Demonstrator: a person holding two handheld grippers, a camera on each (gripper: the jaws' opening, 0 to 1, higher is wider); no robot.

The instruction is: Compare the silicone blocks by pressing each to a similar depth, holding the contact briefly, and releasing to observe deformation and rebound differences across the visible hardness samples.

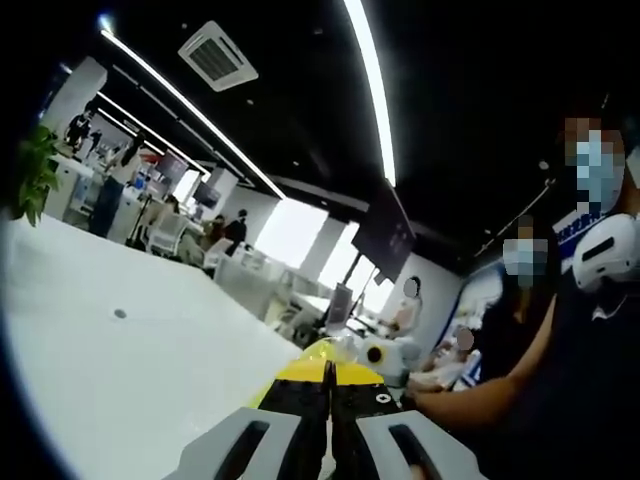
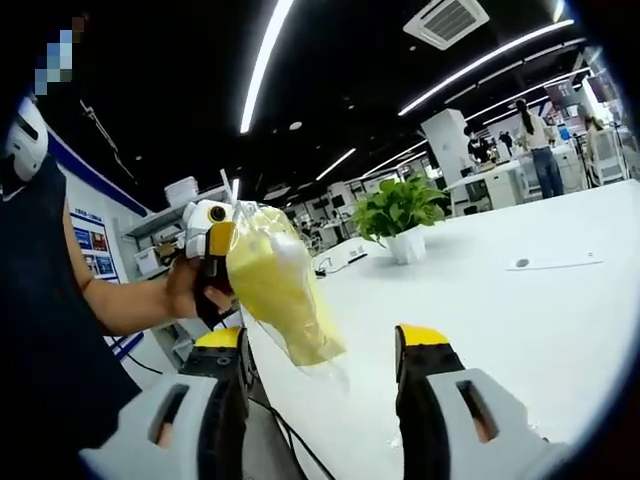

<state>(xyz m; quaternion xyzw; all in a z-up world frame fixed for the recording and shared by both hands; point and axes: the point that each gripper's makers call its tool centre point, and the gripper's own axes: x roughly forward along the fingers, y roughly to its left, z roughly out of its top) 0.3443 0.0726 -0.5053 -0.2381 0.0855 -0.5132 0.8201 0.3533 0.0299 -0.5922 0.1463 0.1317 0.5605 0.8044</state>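
We saw an open-plan office under a black ceiling with long white LED light strips (image 1: 372,80) and a square white ceiling air-conditioning vent (image 1: 217,55). A broad white tabletop (image 1: 110,370) ran toward bright windows (image 1: 292,232) at the far end. A dark flat hanging monitor (image 1: 385,232) hung near them. Desks, office chairs and standing people sat far off, small and blurred. In the right gripper view, a leafy green plant in a white pot (image 2: 399,215) stood on the same tabletop, and a white pillar (image 2: 444,140) rose behind it.
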